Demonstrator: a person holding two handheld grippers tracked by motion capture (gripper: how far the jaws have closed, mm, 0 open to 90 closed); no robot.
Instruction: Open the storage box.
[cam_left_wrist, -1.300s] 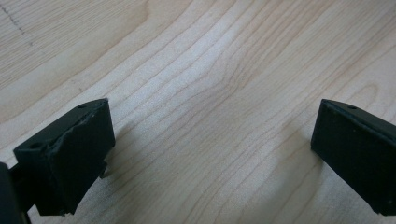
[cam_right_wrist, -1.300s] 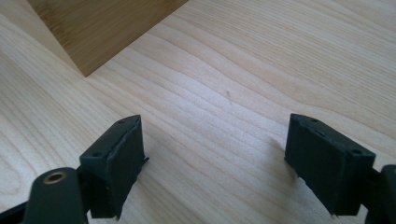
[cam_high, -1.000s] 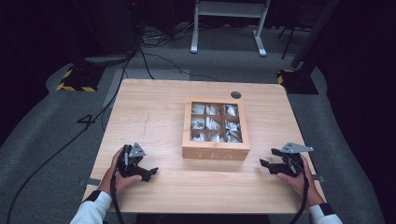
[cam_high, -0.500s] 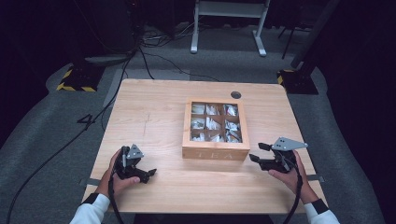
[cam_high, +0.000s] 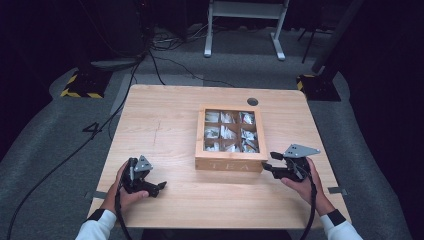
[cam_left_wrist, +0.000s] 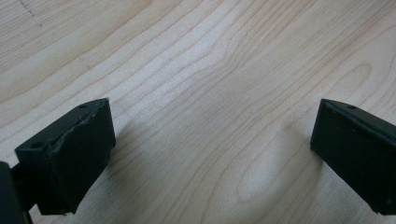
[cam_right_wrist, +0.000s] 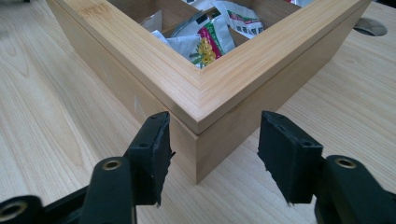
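A wooden tea box marked TEA stands mid-table, its compartments holding several tea bags. My right gripper is at the box's near right corner. In the right gripper view the corner of the box lies between the jaws of that gripper. The jaws have just been closing and still stand open: one pad is close to the front wall, the other apart from the side wall. Tea bags show under the lid frame. My left gripper rests near the front left edge, open over bare wood.
The table has a round cable hole behind the box, which the right gripper view also shows. A white desk frame, cables and a yellow-black striped base stand on the floor beyond.
My right gripper has moved left and slightly up to the box's near right corner, and its jaws have narrowed around that corner. The left gripper has stayed in place.
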